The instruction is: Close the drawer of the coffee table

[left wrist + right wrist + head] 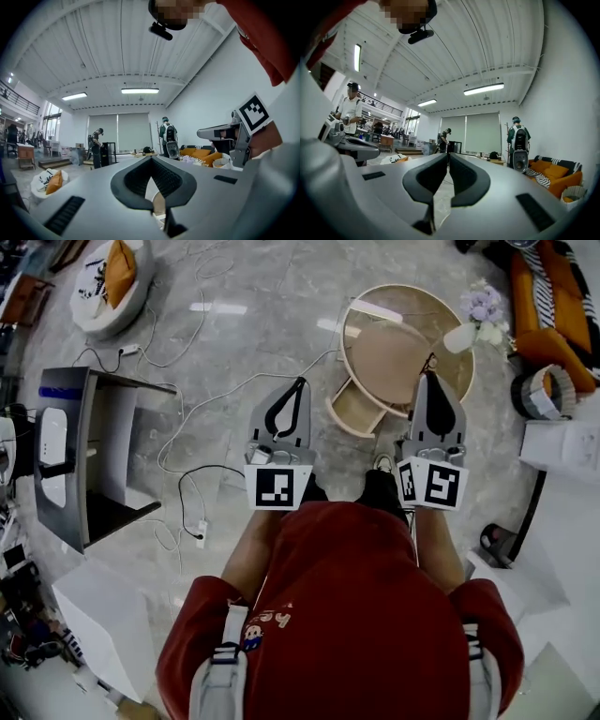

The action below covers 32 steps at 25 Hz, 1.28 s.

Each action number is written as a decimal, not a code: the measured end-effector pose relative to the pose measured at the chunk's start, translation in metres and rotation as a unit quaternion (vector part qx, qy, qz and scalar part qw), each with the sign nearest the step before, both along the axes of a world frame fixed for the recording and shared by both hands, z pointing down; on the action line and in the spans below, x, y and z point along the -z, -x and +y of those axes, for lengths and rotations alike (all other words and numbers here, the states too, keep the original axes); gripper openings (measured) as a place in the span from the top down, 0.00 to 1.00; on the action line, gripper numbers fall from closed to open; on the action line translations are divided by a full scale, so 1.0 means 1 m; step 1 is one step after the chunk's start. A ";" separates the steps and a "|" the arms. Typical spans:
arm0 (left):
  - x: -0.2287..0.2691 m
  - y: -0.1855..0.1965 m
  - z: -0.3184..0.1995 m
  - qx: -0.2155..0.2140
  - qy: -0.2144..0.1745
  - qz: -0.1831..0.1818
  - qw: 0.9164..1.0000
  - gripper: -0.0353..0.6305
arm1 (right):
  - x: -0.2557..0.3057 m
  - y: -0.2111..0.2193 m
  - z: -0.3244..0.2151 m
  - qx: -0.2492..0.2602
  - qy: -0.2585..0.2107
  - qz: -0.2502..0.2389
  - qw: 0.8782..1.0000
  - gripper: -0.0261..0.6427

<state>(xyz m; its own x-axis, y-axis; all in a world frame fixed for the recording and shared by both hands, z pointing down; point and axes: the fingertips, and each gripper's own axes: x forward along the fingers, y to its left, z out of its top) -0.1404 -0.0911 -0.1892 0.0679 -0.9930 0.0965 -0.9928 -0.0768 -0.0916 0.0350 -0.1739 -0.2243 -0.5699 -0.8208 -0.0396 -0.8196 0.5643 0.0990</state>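
A round, light wooden coffee table (375, 296) stands on the grey floor ahead of me. Its curved drawer (354, 409) is pulled out toward me at the near left of the table. My left gripper (300, 382) hangs shut and empty just left of the drawer, apart from it. My right gripper (429, 376) is shut and empty over the table's near right rim. In the left gripper view the shut jaws (151, 159) point level across the room, with a pale strip of the table (159, 205) showing beneath them. In the right gripper view the jaws (448, 156) meet at the tip.
A white vase of flowers (476, 322) stands on the table's right side. An orange sofa (548, 306) and a round bin (544, 390) are at the right. A dark cabinet (84, 456) stands left, with cables (202, 474) on the floor. People (168, 136) stand far off.
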 end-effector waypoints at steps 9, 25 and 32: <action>-0.044 -0.078 -0.009 0.110 0.044 -0.056 0.991 0.93 | -0.028 -0.038 -0.055 0.149 -0.012 0.008 0.989 0.92; -0.172 -0.083 0.046 0.165 0.046 -0.048 0.984 0.93 | -0.193 -0.013 0.012 0.249 0.059 0.033 0.966 0.92; -0.342 -0.073 0.068 0.170 0.039 -0.014 0.985 0.93 | -0.366 -0.002 0.044 0.249 0.079 0.051 0.964 0.92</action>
